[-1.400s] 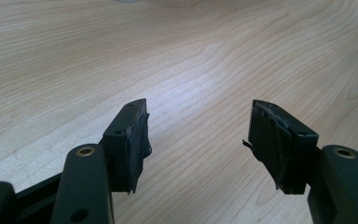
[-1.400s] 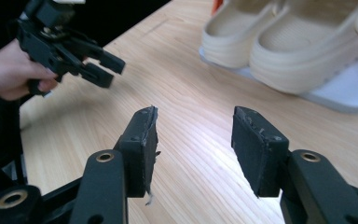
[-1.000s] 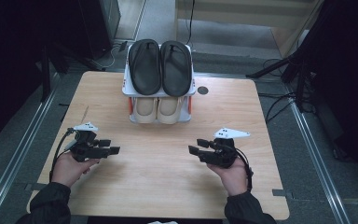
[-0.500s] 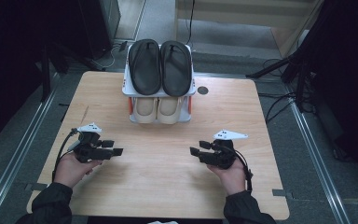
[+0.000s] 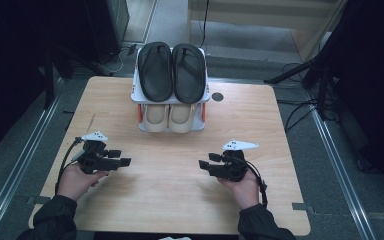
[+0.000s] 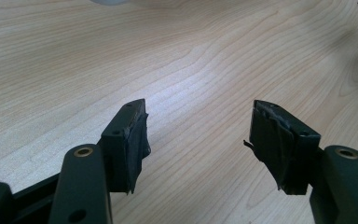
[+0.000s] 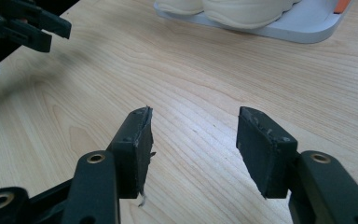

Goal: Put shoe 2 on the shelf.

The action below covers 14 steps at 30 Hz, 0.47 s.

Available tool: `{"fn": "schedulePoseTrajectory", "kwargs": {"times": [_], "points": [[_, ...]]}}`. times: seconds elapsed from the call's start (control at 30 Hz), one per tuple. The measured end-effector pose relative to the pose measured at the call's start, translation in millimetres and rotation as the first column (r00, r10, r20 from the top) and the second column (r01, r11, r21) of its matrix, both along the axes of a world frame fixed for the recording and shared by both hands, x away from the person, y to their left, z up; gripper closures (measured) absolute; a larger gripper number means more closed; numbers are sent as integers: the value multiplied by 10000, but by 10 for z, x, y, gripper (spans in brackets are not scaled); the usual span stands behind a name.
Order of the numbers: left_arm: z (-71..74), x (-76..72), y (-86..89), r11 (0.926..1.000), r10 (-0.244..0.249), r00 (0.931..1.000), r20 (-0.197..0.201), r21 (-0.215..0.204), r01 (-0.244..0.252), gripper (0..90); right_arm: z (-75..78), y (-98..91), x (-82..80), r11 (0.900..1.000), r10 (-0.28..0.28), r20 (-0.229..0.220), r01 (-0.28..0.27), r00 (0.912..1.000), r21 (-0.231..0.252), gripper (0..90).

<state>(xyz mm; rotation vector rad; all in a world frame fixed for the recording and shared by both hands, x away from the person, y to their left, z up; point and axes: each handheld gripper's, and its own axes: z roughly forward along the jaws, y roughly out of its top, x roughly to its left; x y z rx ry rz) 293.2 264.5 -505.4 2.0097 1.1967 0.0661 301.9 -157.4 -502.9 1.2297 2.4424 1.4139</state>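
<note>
1. Nearest the person, the left gripper (image 5: 122, 157) and the right gripper (image 5: 205, 163) hover low over the bare desk (image 5: 170, 200), well apart, each with its jaws spread wide and nothing between them; the right one's jaws have just been opening a little further.
2. Beyond them, toward the far edge, stands a small two-tier shoe rack (image 5: 207, 96).
3. Cream shoes (image 5: 169, 118) sit on its lower tier, toes toward the person, and look soft and light; a pinch across the toe or the side wall should hold.
4. Black sandals (image 5: 171, 70) lie on top, likely flexible rubber and light; the strap or the sole's edge seems the safest hold.
</note>
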Motion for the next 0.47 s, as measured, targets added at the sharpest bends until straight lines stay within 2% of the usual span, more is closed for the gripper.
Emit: {"fn": "schedulePoseTrajectory", "kwargs": {"times": [0.47], "points": [[-14,7,-20,9999,-54,10000,-56,98,54,370,0,-25,10,9998,-148,-34,147,9999,-129,453]]}}
